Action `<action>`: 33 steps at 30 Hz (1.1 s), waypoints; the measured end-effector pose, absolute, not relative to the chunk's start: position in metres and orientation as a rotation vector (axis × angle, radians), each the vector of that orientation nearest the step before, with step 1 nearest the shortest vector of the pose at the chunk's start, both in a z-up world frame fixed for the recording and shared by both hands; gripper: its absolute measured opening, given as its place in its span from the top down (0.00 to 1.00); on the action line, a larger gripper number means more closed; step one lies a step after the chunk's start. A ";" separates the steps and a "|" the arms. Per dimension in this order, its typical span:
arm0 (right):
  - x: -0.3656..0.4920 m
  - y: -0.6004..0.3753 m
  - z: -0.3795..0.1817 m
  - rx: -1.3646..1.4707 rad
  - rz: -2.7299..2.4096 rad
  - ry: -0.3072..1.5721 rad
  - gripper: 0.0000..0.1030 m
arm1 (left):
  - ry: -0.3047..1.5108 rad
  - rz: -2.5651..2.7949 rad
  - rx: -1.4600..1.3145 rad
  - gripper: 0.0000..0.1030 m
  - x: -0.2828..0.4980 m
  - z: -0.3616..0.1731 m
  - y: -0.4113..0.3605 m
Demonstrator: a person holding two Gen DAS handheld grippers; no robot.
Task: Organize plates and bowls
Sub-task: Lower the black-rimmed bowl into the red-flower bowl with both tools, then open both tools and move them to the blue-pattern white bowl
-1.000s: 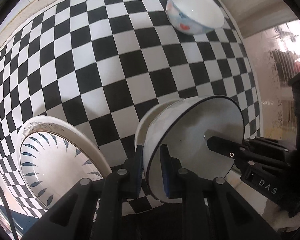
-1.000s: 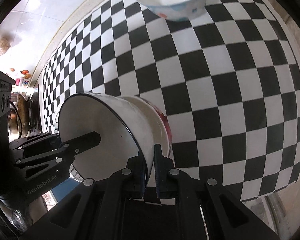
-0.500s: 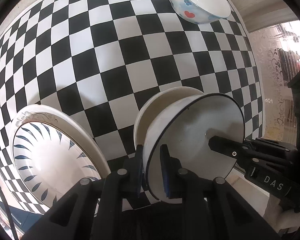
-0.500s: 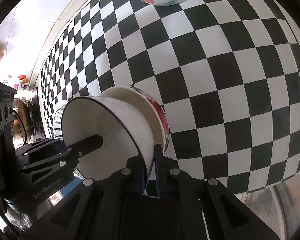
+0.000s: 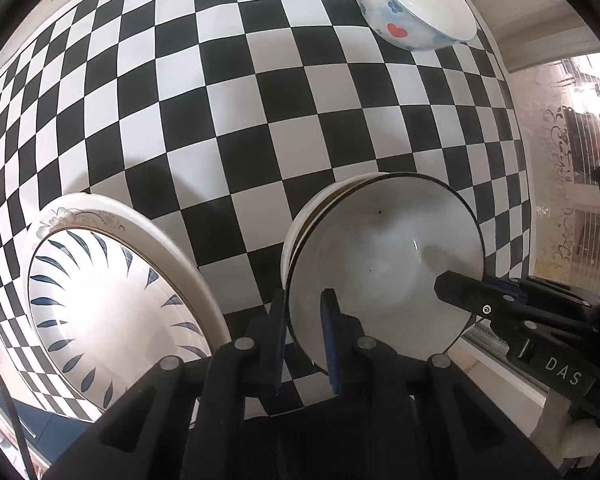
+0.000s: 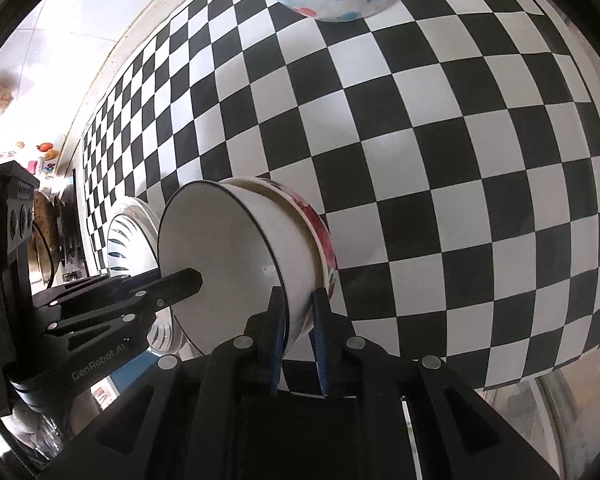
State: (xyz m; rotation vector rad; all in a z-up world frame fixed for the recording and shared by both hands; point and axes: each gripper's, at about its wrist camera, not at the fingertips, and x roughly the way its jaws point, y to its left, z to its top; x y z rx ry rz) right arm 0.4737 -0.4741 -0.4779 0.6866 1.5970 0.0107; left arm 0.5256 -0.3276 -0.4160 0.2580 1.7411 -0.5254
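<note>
A white, dark-rimmed ceramic bowl is gripped on opposite sides of its rim: the left gripper is clamped on the near-left rim, the right gripper on the near-right rim, each with one finger inside the bowl and one outside. The bowl is nested in a second bowl with a red floral outside, and the pair is held over the black-and-white checkered tablecloth.

Key relation: a white bowl with blue flowers and a red heart stands upright at the far edge of the cloth, straight ahead of both grippers and well apart from them; judged the likely stacking target. Neither gripper is clearly nearer. A round bowl has no long axis; its opening faces up.

Just left of the left gripper lies a large white plate with blue leaf strokes.

View differences: the red floral pattern is shown only in the right wrist view; in the left wrist view only a pale rim of that bowl is seen. The plate is seen fully only from the left wrist.
</note>
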 end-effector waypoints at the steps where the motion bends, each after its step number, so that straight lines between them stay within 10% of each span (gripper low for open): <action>1: 0.474 -0.475 -0.478 0.676 0.000 1.601 0.88 | 1.740 -0.526 0.255 0.86 0.525 -0.415 -0.327; 22: 0.491 -0.533 -0.436 0.656 -0.059 1.502 0.87 | 1.510 -0.489 0.286 0.83 0.555 -0.343 -0.344; 24: 0.501 -0.547 -0.427 0.640 -0.074 1.488 0.82 | 1.483 -0.494 0.279 0.80 0.570 -0.336 -0.354; 28: 0.521 -0.577 -0.412 0.639 -0.103 1.437 0.25 | 1.440 -0.478 0.284 0.80 0.600 -0.328 -0.372; 33: 0.548 -0.611 -0.401 0.654 -0.135 1.391 0.23 | 1.408 -0.470 0.288 0.77 0.632 -0.325 -0.399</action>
